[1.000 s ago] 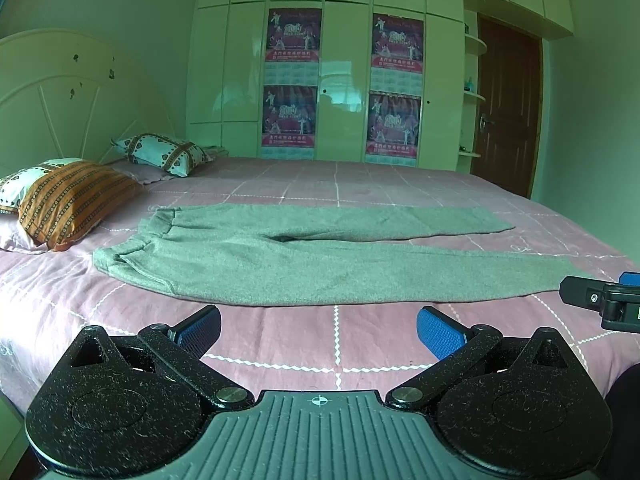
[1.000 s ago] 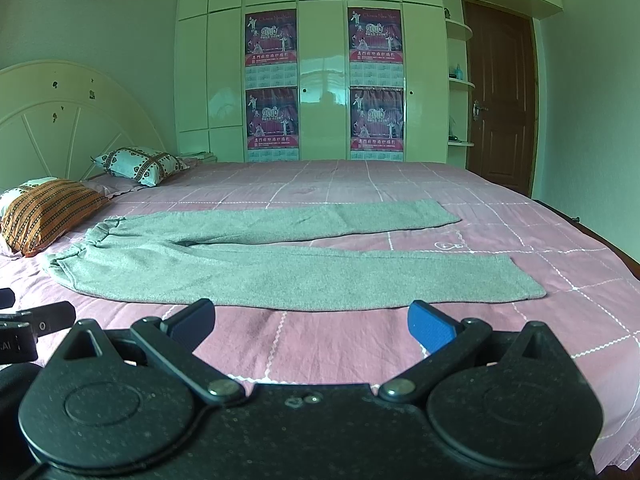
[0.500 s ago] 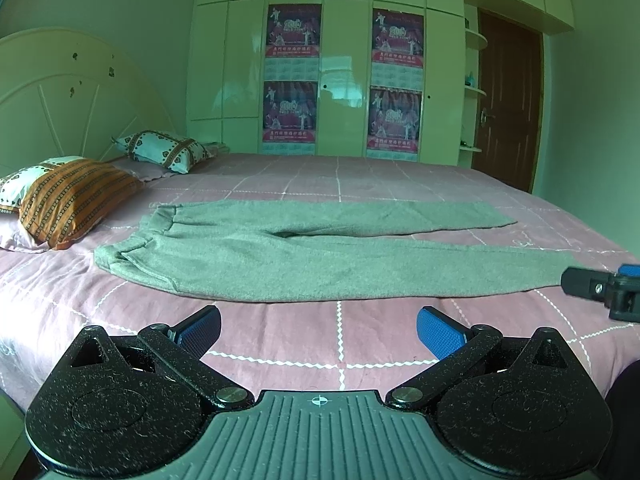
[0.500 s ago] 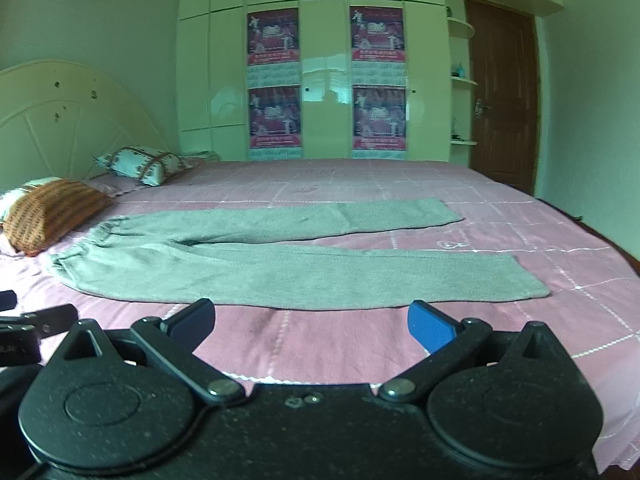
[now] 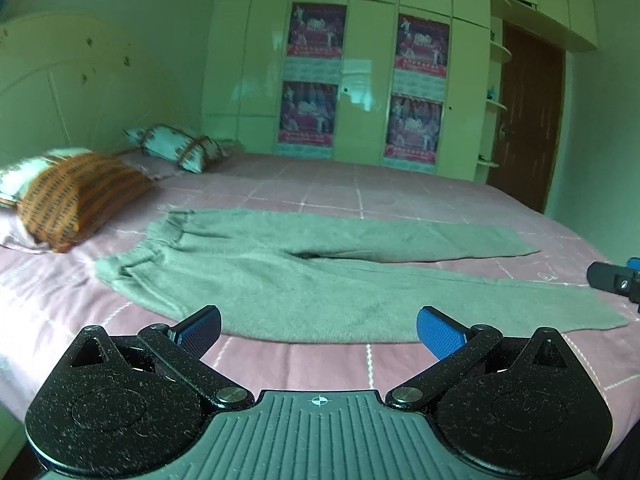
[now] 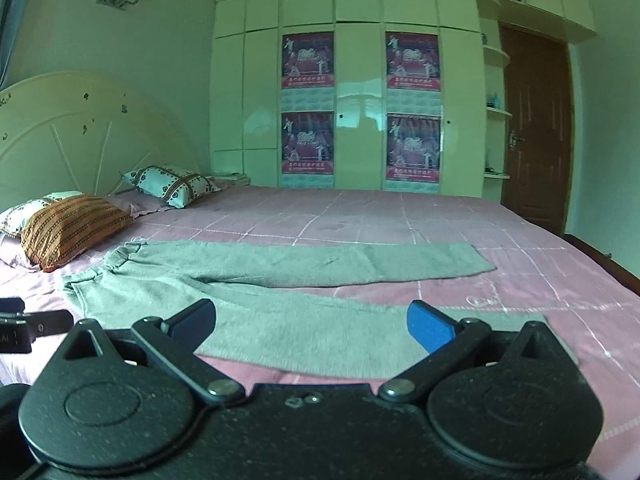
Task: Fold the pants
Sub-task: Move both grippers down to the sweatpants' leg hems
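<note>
Grey pants [image 5: 320, 280] lie flat on the pink bed, waistband to the left near the pillows, both legs stretched to the right and slightly apart. They also show in the right wrist view [image 6: 288, 292]. My left gripper [image 5: 319, 330] is open and empty, over the near edge of the near leg. My right gripper [image 6: 310, 326] is open and empty, over the near leg toward its hem. Each gripper's tip shows at the edge of the other's view.
The pink checked bedspread [image 5: 360, 192] covers a wide bed. An orange striped pillow [image 5: 76, 200] and a patterned pillow [image 5: 176, 148] lie at the left by the headboard [image 6: 80, 136]. A wardrobe with posters [image 6: 360, 100] and a brown door [image 6: 536, 128] stand behind.
Both grippers have moved forward and lower toward the pants, so the near leg now lies right at the fingertips. Both stay open.
</note>
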A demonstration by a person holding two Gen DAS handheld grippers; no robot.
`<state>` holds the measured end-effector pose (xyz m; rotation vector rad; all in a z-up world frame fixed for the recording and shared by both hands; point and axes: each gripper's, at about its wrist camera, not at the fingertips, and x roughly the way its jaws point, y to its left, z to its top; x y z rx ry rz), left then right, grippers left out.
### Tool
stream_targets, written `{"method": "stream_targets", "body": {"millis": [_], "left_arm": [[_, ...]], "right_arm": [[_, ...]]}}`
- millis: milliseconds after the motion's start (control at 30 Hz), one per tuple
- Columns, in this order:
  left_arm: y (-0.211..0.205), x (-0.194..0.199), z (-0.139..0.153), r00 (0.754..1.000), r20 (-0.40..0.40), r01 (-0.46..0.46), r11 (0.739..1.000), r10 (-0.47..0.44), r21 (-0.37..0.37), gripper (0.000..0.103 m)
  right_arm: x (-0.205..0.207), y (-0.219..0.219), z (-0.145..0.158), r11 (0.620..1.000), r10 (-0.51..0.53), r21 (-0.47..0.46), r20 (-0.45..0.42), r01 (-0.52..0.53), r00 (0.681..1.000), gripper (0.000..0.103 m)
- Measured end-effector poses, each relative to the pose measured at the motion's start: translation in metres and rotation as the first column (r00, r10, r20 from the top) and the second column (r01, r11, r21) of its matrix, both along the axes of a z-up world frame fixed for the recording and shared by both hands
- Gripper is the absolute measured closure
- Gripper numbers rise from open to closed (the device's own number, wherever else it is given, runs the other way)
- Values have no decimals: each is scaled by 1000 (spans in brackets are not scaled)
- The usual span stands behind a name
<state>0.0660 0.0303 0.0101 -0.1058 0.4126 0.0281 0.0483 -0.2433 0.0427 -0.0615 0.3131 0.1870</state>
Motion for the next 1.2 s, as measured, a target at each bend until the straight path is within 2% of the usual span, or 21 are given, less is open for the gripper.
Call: {"method": "stream_targets", "body": {"millis": [67, 133, 200, 367, 500, 567, 633, 733, 800, 933, 1033, 1100, 1200], "left_arm": [[10, 18, -2, 1000, -22, -10, 1000, 10, 2, 0], [19, 36, -2, 999, -35, -17, 999, 19, 41, 0], [33, 53, 0, 999, -37, -14, 998, 16, 57, 0], [80, 104, 4, 996, -53, -64, 996, 67, 60, 0], [128, 156, 9, 993, -68, -95, 995, 97, 24, 0], [149, 186, 11, 991, -76, -102, 994, 106, 48, 1], [170, 221, 8, 990, -99, -93, 994, 99, 64, 16], [204, 276, -2, 983, -163, -79, 996, 82, 29, 21], [220, 311, -11, 978, -191, -77, 996, 83, 42, 22], [254, 374, -30, 965, -254, -64, 998, 66, 16, 34], [271, 416, -47, 950, -307, -42, 999, 51, 34, 43], [280, 437, -58, 940, -339, -33, 999, 34, 9, 45], [284, 462, -73, 925, -378, -34, 999, 34, 8, 48]], "right_arm": [[13, 5, 1, 1000, 29, -5, -19, -29, 999, 11], [25, 7, 4, 998, 58, 16, -39, -57, 998, 24], [35, 11, 6, 997, 78, 30, -50, -77, 996, 29], [74, 26, 6, 991, 136, 6, -92, -136, 986, 29], [119, 38, 9, 990, 142, 0, -131, -144, 981, 29], [146, 45, 9, 989, 145, 2, -150, -146, 978, 29], [175, 55, 10, 989, 147, -3, -163, -150, 976, 30], [221, 75, 6, 988, 151, -14, -188, -156, 971, 31], [253, 87, 2, 986, 155, -21, -211, -163, 965, 32], [311, 112, -9, 978, 182, -53, -264, -202, 947, 42], [354, 128, -19, 971, 194, -80, -295, -227, 936, 52], [379, 137, -27, 966, 201, -95, -315, -241, 928, 61], [410, 147, -39, 962, 213, -93, -337, -257, 917, 65]]}}
